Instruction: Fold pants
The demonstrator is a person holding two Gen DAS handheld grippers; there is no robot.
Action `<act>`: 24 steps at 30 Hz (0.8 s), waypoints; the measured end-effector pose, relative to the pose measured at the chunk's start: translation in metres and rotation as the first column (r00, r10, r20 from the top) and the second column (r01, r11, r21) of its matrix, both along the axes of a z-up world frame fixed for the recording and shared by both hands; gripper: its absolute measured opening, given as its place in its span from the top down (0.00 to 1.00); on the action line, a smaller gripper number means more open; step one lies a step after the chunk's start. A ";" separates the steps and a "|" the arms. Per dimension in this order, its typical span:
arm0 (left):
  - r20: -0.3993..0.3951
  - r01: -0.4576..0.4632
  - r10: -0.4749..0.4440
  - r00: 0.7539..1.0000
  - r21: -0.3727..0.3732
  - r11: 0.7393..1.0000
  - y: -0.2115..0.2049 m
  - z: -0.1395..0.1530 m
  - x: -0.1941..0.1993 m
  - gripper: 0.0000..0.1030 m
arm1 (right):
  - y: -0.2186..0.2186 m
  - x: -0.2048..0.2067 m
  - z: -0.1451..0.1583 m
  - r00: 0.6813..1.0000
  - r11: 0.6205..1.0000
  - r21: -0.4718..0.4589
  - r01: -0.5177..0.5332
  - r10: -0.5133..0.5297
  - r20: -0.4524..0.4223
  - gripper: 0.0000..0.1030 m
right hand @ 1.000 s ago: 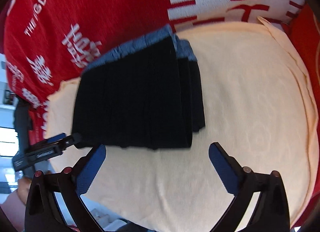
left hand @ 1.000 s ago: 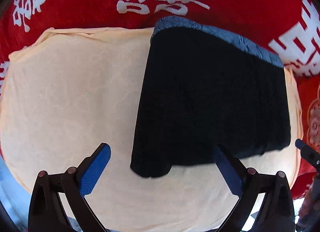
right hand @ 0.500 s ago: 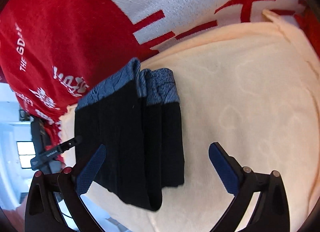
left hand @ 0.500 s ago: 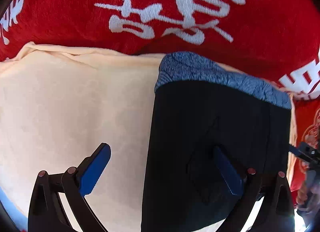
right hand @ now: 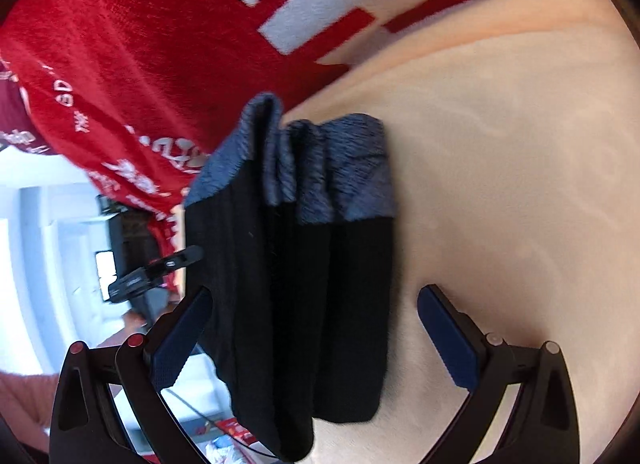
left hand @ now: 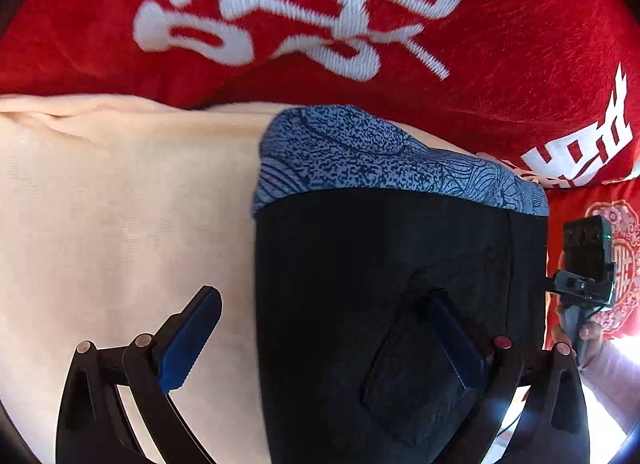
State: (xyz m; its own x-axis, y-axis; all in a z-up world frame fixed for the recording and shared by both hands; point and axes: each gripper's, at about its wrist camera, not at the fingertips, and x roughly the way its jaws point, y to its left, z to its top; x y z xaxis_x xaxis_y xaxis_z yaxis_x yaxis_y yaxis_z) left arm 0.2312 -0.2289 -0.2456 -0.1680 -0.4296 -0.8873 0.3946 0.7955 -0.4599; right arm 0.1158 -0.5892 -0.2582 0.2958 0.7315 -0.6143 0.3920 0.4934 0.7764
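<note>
Cream cloth (right hand: 500,184) cushions the folded pants (left hand: 400,284), and you hover both grippers, left (left hand: 320,344) and right (right hand: 316,340), fingers spread apart, ready to tidy

In our left wrist view the folded black pants (left hand: 360,284) fill the lower middle, their blue patterned waistband (left hand: 384,160) toward twelve o'clock. Our left gripper (left hand: 320,344) is spread wide: one blue finger (left hand: 188,344) at seven o'clock over the cream cloth (left hand: 120,204), the other (left hand: 456,344) at five o'clock over the dark fabric. A red blanket (left hand: 500,64) with white characters spans the top. At three o'clock we see the other gripper's camera block (left hand: 586,256).
</note>
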 end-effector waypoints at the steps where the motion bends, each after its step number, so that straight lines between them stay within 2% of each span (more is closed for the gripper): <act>1: -0.016 -0.002 0.002 1.000 -0.015 1.000 0.000 -0.006 0.002 0.00 | 0.002 0.004 -0.002 1.000 1.000 0.007 -0.010 0.010 0.010 0.00; 5: -0.043 -0.030 0.028 0.999 -0.041 0.999 0.001 -0.019 0.005 0.00 | 0.010 0.016 -0.006 1.000 1.000 0.007 -0.027 0.027 -0.013 0.02; 7: -0.015 -0.037 0.036 0.999 -0.028 0.999 0.001 -0.017 0.003 0.00 | 0.009 0.019 -0.005 0.998 0.999 -0.030 -0.028 0.026 -0.050 0.17; 8: -0.005 -0.035 0.035 0.999 -0.034 0.999 0.002 -0.011 -0.001 0.10 | 0.009 0.018 -0.003 0.997 0.998 -0.058 -0.036 0.032 -0.069 0.29; 9: -0.005 -0.031 0.031 1.000 -0.059 0.998 -0.001 0.002 -0.007 0.20 | 0.010 0.020 -0.003 0.997 0.998 -0.046 -0.032 0.029 -0.069 0.38; 11: 0.015 -0.025 0.026 1.000 -0.068 0.997 -0.001 0.016 -0.011 0.33 | 0.011 0.020 0.004 0.998 0.999 -0.036 -0.026 0.024 -0.066 0.48; 12: 0.028 -0.020 0.022 0.999 -0.068 0.998 0.000 0.022 -0.013 0.35 | 0.012 0.020 0.011 0.998 0.999 -0.039 -0.031 0.029 -0.050 0.52; 15: 0.039 -0.035 0.038 0.999 -0.075 0.997 0.009 0.038 -0.020 0.42 | 0.008 0.014 0.026 0.999 1.000 0.009 0.016 -0.016 -0.028 0.57; 20: 0.068 -0.025 0.031 0.997 -0.089 0.996 0.032 0.069 -0.037 0.42 | 0.016 -0.003 0.049 0.999 0.997 0.055 0.048 -0.048 -0.010 0.59; 24: 0.075 -0.020 0.027 0.997 -0.082 0.996 0.053 0.098 -0.061 0.42 | 0.040 -0.022 0.067 0.999 0.996 0.076 0.051 -0.050 -0.017 0.59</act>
